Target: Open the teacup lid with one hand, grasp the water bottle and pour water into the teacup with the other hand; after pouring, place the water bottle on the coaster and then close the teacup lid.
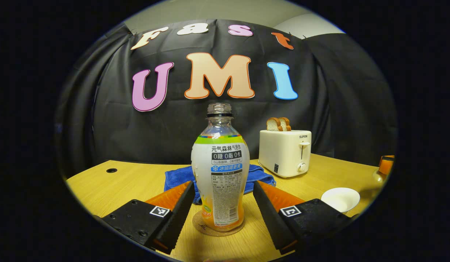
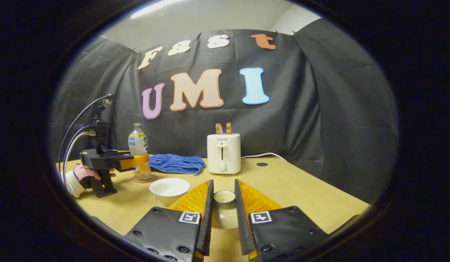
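Note:
A clear, uncapped water bottle (image 1: pixel 220 171) with some orange drink at its bottom stands upright on a round cork coaster (image 1: pixel 199 223). My left gripper (image 1: pixel 223 198) is open, one finger on each side of the bottle's lower half, with small gaps. From the right gripper view, the same bottle (image 2: pixel 137 143) and left gripper (image 2: pixel 135 162) sit far left, held by a gloved hand (image 2: pixel 81 174). My right gripper (image 2: pixel 224 203) is shut on the pale teacup lid (image 2: pixel 224 213), lifted above the table. The white teacup (image 2: pixel 169 187) stands uncovered to its left.
A cream toaster (image 1: pixel 285 153) with two bread slices stands at the back right. A folded blue towel (image 1: pixel 181 176) lies behind the bottle. The teacup (image 1: pixel 340 198) sits on the wooden table (image 1: pixel 112 189) right of my left gripper. Black cloth walls off the back.

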### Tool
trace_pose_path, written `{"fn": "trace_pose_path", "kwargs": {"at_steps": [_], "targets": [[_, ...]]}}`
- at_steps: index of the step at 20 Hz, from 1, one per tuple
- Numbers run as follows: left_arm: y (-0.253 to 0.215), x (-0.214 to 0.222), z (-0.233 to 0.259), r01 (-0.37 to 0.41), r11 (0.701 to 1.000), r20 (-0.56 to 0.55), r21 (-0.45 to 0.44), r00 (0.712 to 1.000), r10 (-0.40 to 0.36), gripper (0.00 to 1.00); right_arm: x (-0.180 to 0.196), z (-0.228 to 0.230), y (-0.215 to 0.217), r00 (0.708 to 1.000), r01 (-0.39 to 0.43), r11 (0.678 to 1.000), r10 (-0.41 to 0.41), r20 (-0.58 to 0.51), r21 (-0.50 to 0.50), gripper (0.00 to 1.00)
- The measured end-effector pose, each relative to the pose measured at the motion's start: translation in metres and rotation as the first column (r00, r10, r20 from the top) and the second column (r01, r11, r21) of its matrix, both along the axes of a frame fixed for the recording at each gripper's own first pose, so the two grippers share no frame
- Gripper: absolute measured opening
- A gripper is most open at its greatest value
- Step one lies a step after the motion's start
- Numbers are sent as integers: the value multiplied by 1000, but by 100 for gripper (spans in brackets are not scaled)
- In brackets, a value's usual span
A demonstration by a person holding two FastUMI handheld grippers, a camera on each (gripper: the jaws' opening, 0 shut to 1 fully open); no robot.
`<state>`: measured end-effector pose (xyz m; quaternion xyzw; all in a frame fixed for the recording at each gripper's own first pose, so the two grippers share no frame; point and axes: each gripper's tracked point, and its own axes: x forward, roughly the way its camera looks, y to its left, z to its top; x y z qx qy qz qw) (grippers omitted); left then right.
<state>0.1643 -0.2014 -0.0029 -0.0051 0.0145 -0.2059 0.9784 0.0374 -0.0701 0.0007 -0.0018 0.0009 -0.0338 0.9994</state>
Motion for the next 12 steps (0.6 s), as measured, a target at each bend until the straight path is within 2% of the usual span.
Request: {"fn": "trace_pose_path", "kwargs": {"at_steps": [4, 7, 12], "targets": [[6, -15, 4, 2, 1000, 27, -11, 1000, -2, 95, 12, -1, 9, 1000, -13, 1000, 13, -4, 1, 35], [19, -27, 5, -28, 1000, 28, -10, 999, 29, 95, 28, -2, 23, 999, -34, 999, 34, -7, 1, 35], [35, -50, 6, -29, 1000, 33, -11, 999, 29, 94, 52, -5, 61, 993, -116, 993, 116, -20, 4, 35]]}}
